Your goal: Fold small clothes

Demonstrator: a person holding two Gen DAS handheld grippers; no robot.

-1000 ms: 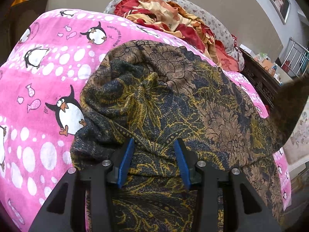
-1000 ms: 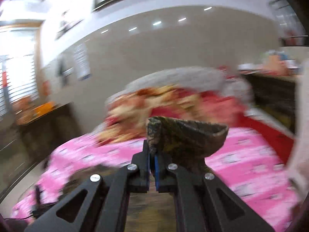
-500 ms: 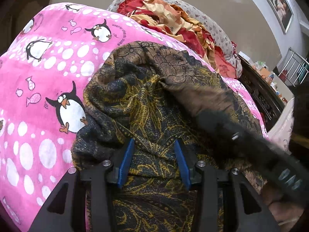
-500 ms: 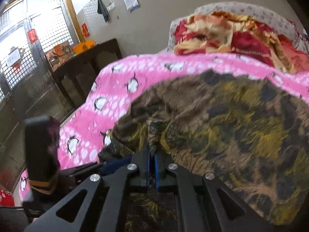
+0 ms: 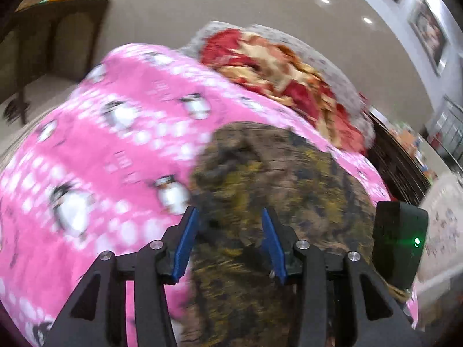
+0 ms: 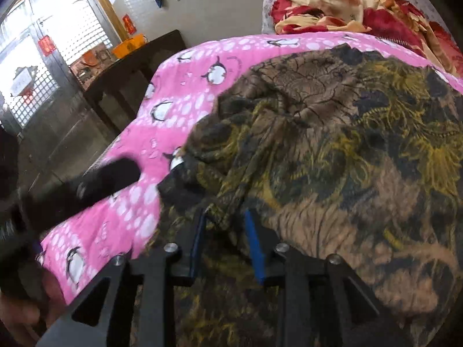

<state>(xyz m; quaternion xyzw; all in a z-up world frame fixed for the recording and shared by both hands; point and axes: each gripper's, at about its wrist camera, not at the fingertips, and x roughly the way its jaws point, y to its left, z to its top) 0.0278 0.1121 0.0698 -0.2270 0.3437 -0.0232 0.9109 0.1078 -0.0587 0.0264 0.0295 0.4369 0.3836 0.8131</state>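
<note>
A brown, dark blue and yellow patterned garment (image 6: pixel 332 133) lies bunched on a pink penguin blanket (image 6: pixel 185 86); in the left wrist view the garment (image 5: pixel 275 173) is blurred. My left gripper (image 5: pixel 230 231) is open above the garment's near left edge, holding nothing. My right gripper (image 6: pixel 225 231) is open, its jaws astride a ridge of the garment's fold near the left edge. The left gripper's body shows as a dark blurred bar in the right wrist view (image 6: pixel 95 182); the right gripper's body shows in the left wrist view (image 5: pixel 399 243).
A red and cream blanket pile (image 6: pixel 347 3) lies at the head of the bed. A dark wooden table (image 6: pixel 133 66) stands beside the bed on the left. Dark furniture (image 5: pixel 399 162) lines the right side. The blanket's edge (image 6: pixel 95 263) drops off nearby.
My right gripper carried the garment's corner over to the left side, then opened and let it go. My left gripper lifted and pulled back from the cloth; its view is now motion-blurred.
</note>
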